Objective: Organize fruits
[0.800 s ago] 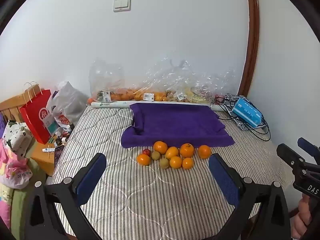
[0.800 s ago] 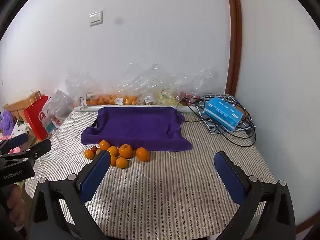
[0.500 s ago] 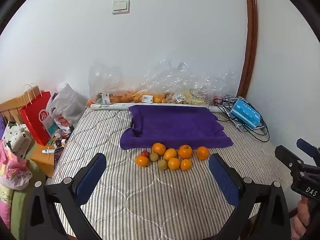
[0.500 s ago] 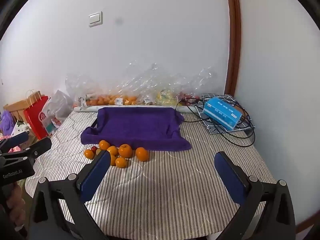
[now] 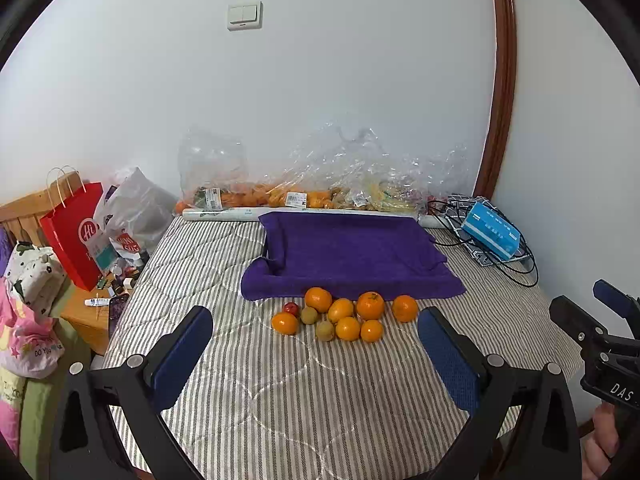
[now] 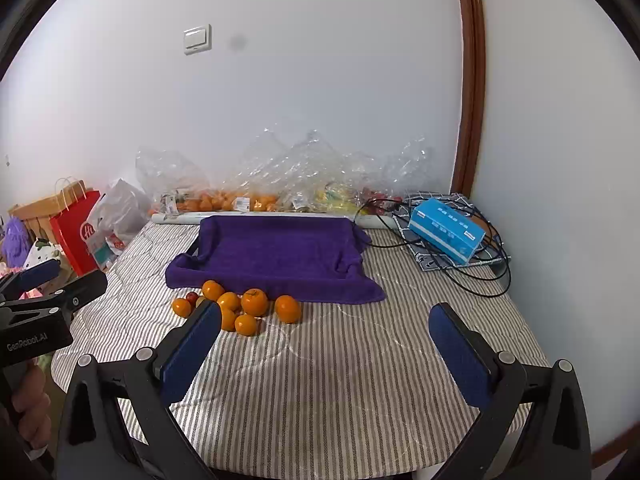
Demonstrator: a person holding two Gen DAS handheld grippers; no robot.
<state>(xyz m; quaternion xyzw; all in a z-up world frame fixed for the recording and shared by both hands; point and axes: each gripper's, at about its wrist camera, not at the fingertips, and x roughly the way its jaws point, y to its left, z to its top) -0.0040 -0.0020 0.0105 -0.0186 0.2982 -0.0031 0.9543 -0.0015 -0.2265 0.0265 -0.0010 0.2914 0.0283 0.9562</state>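
You see a matt, plush purple towel (image 5: 352, 252), a striped quilted cloth mattress (image 5: 280, 392), and crinkled glossy plastic bags (image 5: 340, 168) behind.

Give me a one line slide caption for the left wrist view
Open left gripper hovers over a striped quilted bed, facing loose oranges and small green fruits beside a purple towel-lined tray.

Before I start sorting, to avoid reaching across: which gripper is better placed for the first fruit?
Left, probably: the fruit cluster sits centred between its open jaws, while in the right wrist view it lies off to the left.

Home bedroom; striped mattress (image 5: 304, 392); shopping bags (image 5: 74, 232)
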